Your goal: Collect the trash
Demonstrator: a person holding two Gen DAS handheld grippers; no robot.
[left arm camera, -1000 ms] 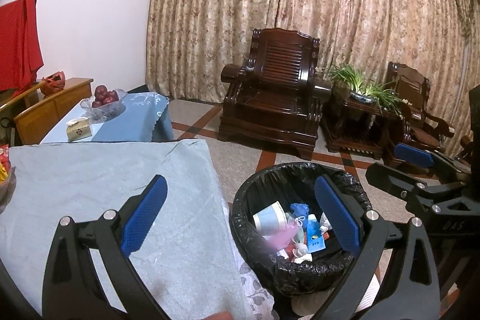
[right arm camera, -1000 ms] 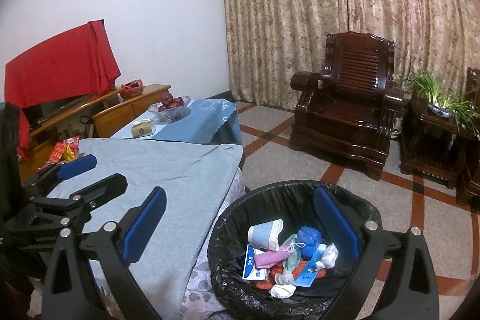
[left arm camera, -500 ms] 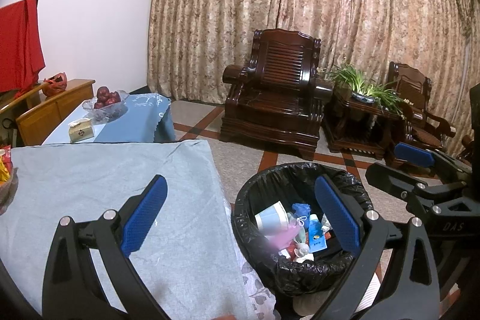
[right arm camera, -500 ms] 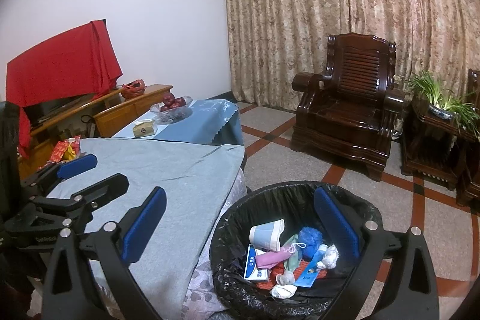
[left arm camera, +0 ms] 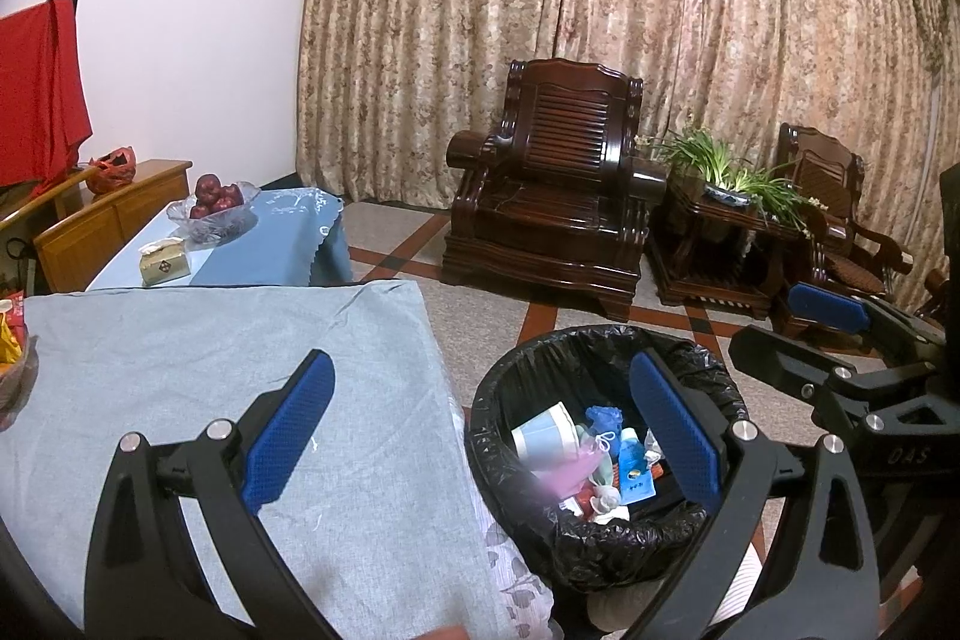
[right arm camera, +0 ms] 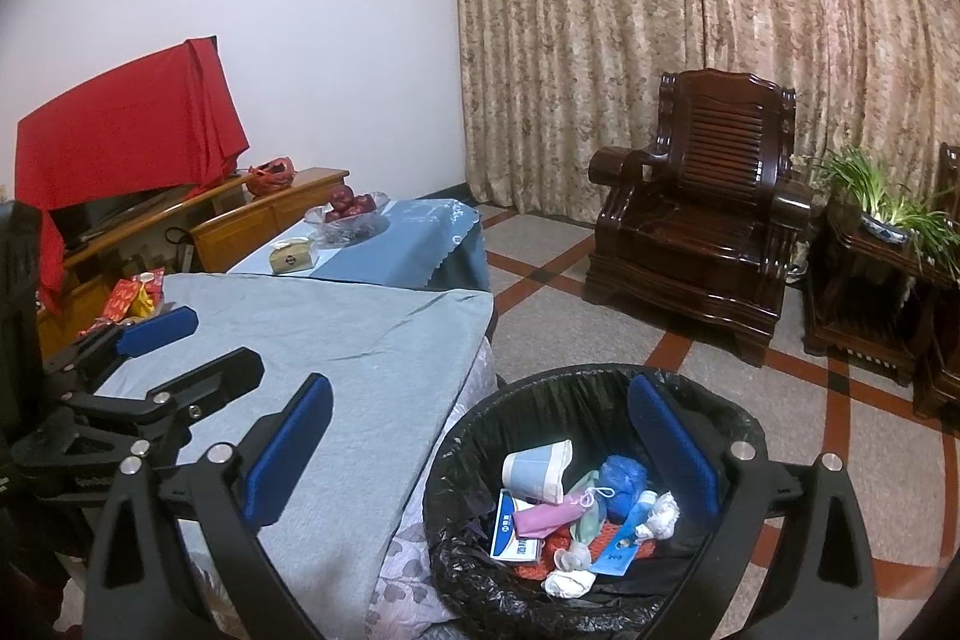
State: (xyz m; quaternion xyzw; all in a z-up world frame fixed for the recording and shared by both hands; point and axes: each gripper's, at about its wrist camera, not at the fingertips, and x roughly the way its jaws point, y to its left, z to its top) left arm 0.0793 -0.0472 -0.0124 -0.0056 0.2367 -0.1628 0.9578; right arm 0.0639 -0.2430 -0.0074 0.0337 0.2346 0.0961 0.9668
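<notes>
Floral beige curtains [left arm camera: 600,10] filled the far wall behind a dark carved wooden armchair [left arm camera: 552,184]. At seven o'clock in both views lay the bench under a grey-blue cloth [left arm camera: 198,370], bare across its visible middle. Just beside its corner, at five o'clock, stood a round bin lined with a black plastic bag [right arm camera: 474,460]. Collected trash lay inside: a pale blue paper cup [right arm camera: 537,469] on its side, a blue-and-white flat box [right arm camera: 510,529], a pink face mask [right arm camera: 543,517], a crumpled white tissue [right arm camera: 564,583]. The left tongs [left arm camera: 480,430] were spread wide, holding nothing, straddling bench edge and bin. The right tongs [right arm camera: 480,454] likewise gaped wide and empty above the bin.
</notes>
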